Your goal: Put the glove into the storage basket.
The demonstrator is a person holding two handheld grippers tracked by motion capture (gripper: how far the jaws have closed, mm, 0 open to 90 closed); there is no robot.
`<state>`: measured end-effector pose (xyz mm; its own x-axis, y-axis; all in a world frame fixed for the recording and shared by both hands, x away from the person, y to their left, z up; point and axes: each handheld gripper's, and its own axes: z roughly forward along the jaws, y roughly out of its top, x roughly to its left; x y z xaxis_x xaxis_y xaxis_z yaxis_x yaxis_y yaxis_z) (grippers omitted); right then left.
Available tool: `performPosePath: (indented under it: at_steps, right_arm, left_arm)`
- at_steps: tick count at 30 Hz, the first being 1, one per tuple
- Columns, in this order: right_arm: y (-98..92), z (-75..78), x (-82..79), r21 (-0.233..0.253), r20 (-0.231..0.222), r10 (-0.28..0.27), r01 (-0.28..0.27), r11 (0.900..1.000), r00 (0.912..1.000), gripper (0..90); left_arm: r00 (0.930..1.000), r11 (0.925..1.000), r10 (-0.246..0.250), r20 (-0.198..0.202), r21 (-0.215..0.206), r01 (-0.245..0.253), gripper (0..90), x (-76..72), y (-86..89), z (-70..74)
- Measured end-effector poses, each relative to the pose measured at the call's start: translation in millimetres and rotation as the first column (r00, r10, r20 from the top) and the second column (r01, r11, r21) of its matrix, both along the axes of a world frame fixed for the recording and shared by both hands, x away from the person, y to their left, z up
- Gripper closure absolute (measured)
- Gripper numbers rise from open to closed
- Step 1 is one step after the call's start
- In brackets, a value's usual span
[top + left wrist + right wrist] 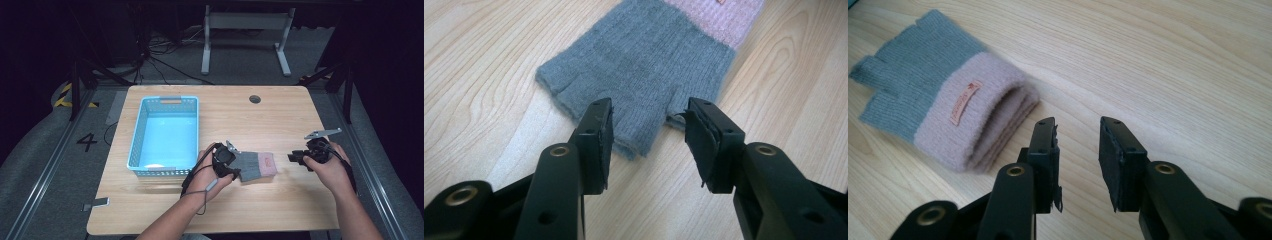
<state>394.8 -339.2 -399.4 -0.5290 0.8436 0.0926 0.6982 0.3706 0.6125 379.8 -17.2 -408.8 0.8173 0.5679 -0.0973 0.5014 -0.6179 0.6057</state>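
A fingerless knit glove (256, 165), grey with a pink cuff, lies flat on the wooden table. My left gripper (236, 172) is at its grey finger end, open. In the left gripper view the two jaws straddle the glove's thumb (642, 132), and the left gripper (649, 127) holds nothing. My right gripper (292, 157) stands open just right of the pink cuff, apart from it. The right gripper view shows the cuff (983, 117) with a small label to the left of the right gripper (1078, 130).
A light blue plastic basket (137, 135) stands on the table's left half, close to my left hand. A round cable hole (255, 99) sits near the table's far edge. Bare wood lies in front of and to the right of the glove.
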Motion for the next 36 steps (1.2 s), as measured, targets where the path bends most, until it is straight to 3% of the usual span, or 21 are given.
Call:
performPosePath:
  at_steps: [10, 17, 22, 26, 29, 36]
  right_arm:
    - [-20.1, 1.5, -4.9, -0.001, -0.013, -0.048, 0.048, 0.999, 0.9988, 62.8]
    - [-28.2, -0.3, -5.0, 0.005, -0.028, -0.065, 0.065, 0.998, 0.9975, 61.1]
    - [-29.3, 0.4, -5.1, 0.013, -0.032, -0.070, 0.070, 0.997, 0.9971, 60.9]
    - [-29.0, 3.2, -5.8, 0.020, -0.021, -0.066, 0.067, 0.998, 0.9976, 60.7]
    - [-28.9, 3.9, -5.7, 0.026, -0.020, -0.065, 0.065, 0.998, 0.9977, 60.5]
    - [-28.2, 3.5, -4.8, 0.029, -0.019, -0.058, 0.059, 0.998, 0.9981, 60.5]
  left_arm:
    - [0.9999, 0.9999, -0.015, -0.004, -0.005, 0.015, 54.1, -0.9, -1.9, 4.1]
    - [0.9998, 0.9976, -0.021, 0.006, -0.066, 0.021, 54.0, 1.7, -3.1, 7.4]
    - [0.9994, 0.9971, -0.030, -0.017, -0.070, 0.029, 49.2, 6.9, -6.7, 6.1]
    - [0.9995, 0.9975, -0.033, 0.001, -0.062, 0.033, 43.4, 13.9, -11.5, 4.1]
    - [0.9996, 0.9980, -0.027, 0.013, -0.057, 0.027, 31.5, 19.7, -18.8, 0.8]
    - [0.9983, 0.9981, -0.057, 0.009, -0.023, 0.057, 26.3, 29.1, -32.9, -9.5]
